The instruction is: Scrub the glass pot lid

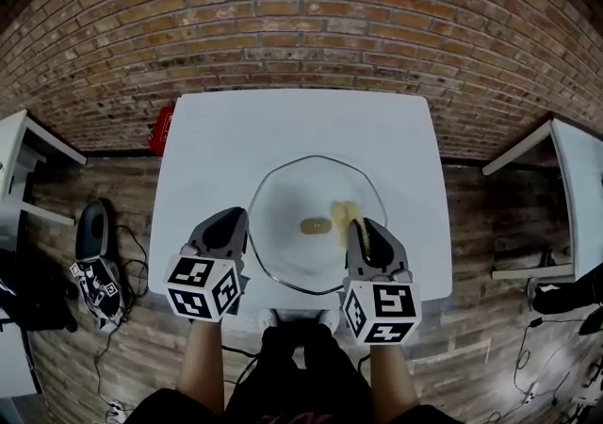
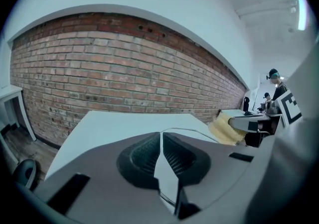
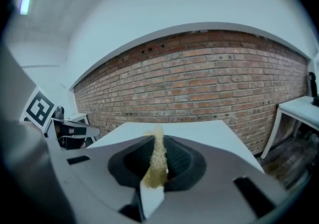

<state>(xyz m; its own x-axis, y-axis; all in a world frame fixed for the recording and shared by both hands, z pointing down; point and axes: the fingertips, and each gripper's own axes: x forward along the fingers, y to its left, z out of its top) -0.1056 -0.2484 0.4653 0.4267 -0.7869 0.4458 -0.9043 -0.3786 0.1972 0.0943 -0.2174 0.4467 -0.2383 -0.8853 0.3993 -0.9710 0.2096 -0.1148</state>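
L gripper (image 2: 162, 141): my jaws are clamped on the left rim of the glass pot lid (image 1: 292, 191). The thin glass edge runs between the pads.

R gripper (image 3: 158, 153): my jaws are clenched on the yellow sponge (image 3: 158, 161), squashed flat. Its end sticks out fwd over the lid's right side, near the knob (image 1: 314, 225).

Lid is over the centre of the white table (image 1: 283, 121), approx. between both grippers. Can't tell if it rests on the top. Brick wall (image 1: 301, 17) is behind the table.

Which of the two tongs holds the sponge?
The right tongs, clamped on the yellow sponge; the left tongs grip the lid instead.
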